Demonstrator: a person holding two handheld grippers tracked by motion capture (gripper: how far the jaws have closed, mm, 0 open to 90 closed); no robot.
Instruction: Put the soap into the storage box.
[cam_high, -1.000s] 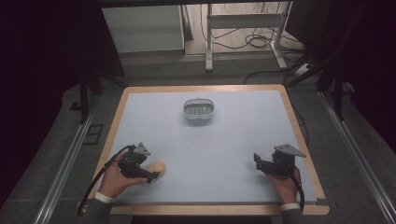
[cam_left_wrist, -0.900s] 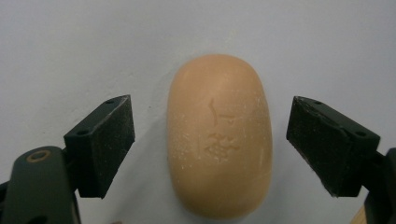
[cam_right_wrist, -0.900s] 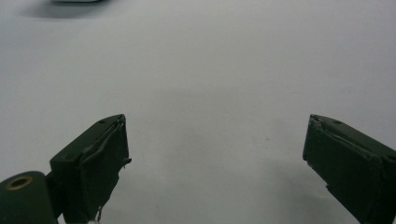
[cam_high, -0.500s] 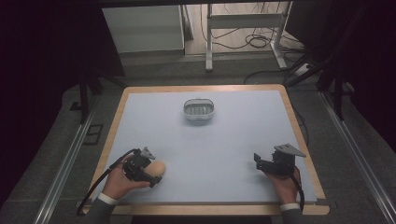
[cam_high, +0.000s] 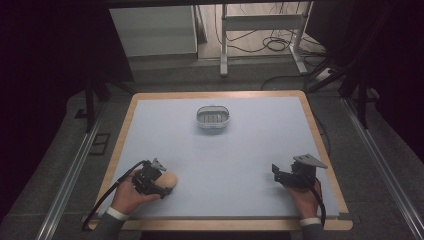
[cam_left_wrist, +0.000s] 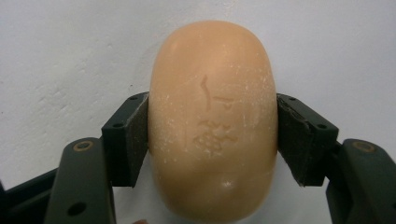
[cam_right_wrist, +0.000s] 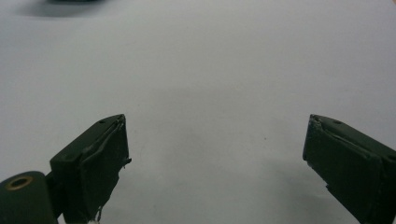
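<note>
So the left tool (cam_left_wrist: 212, 135) has just been closing and is now pinching the smooth peach-coloured oval soap bar (cam_left_wrist: 212, 121) across its narrow middle, near the front-left corner of the pale blue tabletop (cam_high: 240, 155). I'm guessing it's solid, fairly light and slick, so gripping the flatter sides looks smart, since the rounded ends could squirt out. The right tool (cam_right_wrist: 215, 158) is sitting open and empty; the small white slotted dish (cam_high: 212, 119) is waiting well apart

A dim room: grey floor (cam_high: 60, 165), white cabinet (cam_high: 152, 32) upper left, metal frame (cam_high: 262, 22) and cables (cam_high: 272, 45) upper right.
</note>
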